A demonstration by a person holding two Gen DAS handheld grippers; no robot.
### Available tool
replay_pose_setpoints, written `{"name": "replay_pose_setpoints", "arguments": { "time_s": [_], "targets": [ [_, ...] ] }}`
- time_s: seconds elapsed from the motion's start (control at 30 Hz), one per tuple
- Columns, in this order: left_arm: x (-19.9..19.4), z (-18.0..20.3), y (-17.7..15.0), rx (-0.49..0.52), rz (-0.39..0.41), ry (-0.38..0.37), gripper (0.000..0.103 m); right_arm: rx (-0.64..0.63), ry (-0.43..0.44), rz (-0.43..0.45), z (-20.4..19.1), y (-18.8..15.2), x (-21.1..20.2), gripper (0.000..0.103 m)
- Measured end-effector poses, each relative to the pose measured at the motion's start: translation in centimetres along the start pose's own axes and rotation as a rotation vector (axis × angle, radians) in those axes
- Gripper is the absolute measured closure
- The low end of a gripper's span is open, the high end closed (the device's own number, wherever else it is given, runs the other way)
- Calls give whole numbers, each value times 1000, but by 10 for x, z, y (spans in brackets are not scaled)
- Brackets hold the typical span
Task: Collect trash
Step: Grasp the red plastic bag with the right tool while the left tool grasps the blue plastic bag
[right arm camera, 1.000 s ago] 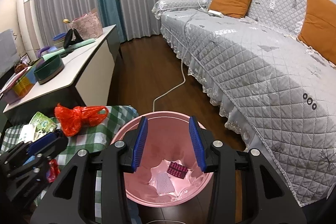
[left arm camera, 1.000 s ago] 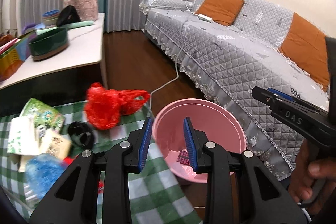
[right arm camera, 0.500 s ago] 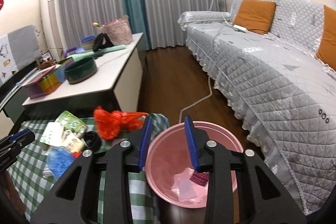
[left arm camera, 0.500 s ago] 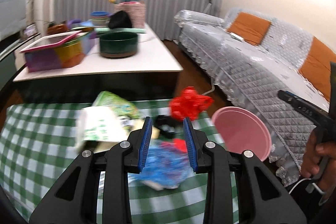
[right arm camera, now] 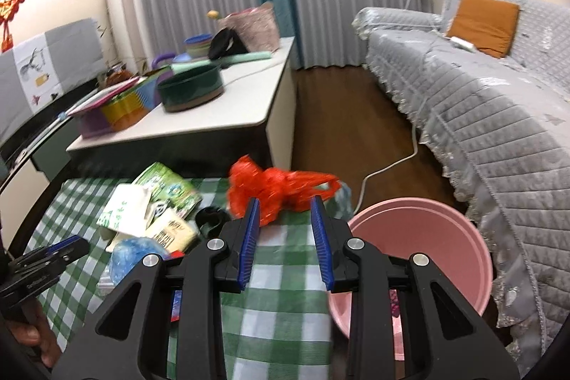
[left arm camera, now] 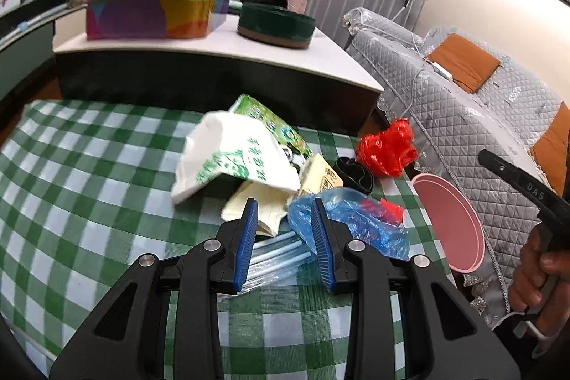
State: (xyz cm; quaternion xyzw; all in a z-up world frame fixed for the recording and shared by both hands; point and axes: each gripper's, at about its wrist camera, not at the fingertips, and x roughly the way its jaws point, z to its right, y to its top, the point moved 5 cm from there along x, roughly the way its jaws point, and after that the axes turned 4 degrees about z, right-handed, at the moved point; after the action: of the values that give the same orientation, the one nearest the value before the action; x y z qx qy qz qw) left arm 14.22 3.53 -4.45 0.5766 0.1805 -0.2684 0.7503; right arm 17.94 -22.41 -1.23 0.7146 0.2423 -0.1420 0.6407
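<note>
Between drops: I bring both claws, left (left arm camera: 283, 239) and right (right arm camera: 285, 239), parted and empty, over trash pile (left arm camera: 270, 177) beside bin (right arm camera: 427, 237). Next: pick one piece, clamp.

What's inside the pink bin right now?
In the right wrist view, the pink bin shows a dark patterned scrap near its bottom. The right gripper covers most of the floor; the left wrist view shows only the rim.

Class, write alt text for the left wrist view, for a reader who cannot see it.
The left gripper, jaws apart and empty, points at a trash pile on a green checked tablecloth: a white printed bag, a blue plastic bag, a red plastic bag. A pink bin stands at the table's right.
</note>
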Motion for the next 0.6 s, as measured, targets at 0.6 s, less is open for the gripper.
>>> {"name": "replay_pose_setpoints", "arguments": {
  "time_s": [0.6],
  "targets": [
    [23, 13, -4, -5, -41, -54, 102, -33, 46, -87, -27, -20, 43, 64]
  ]
}}
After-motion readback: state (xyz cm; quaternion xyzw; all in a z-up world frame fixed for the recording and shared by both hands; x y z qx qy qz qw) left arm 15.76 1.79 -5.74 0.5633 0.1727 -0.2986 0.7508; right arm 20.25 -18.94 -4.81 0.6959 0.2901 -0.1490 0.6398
